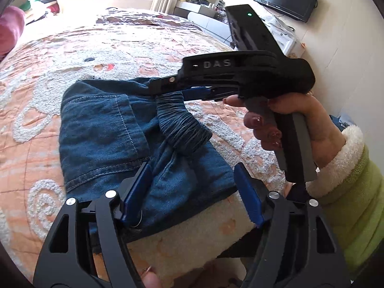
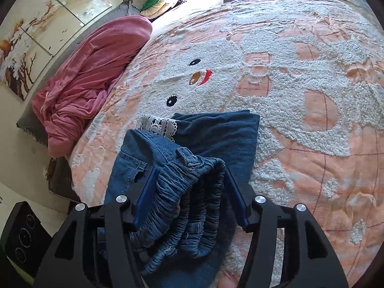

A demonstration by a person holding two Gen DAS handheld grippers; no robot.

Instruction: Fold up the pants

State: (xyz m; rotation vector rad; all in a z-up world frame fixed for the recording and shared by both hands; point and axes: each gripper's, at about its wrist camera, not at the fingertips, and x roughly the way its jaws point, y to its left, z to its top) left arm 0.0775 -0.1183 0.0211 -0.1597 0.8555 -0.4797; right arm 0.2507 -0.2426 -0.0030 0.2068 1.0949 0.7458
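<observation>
We have the pants [image 1: 105,129] lying in a small folded bundle on the bed [image 1: 60,55], near the edge closest to us, with the gathered waistband [image 2: 187,192] turned up on top.

The right gripper [image 2: 189,196] has the waistband bunched between its fingers; the blue pads [image 2: 146,196] sit against the gathers on both sides, so we judge it clamped on the waistband, though loosely. The left gripper [image 1: 192,192] stands apart, its pads straddling the near corner of the denim without pressing on it.

The step in hand looks like laying the waistband end over the folded legs. To do it well, we should:
- hold all the layers of the elastic, not only the top ruffle, or the bundle will slide open;
- carry the waistband low and flat across the bed, so nothing bunches underneath;
- use the left gripper to pin the near corner while the right pulls;
- line the edge up with the lace trim [image 2: 158,126] side before letting go.
</observation>
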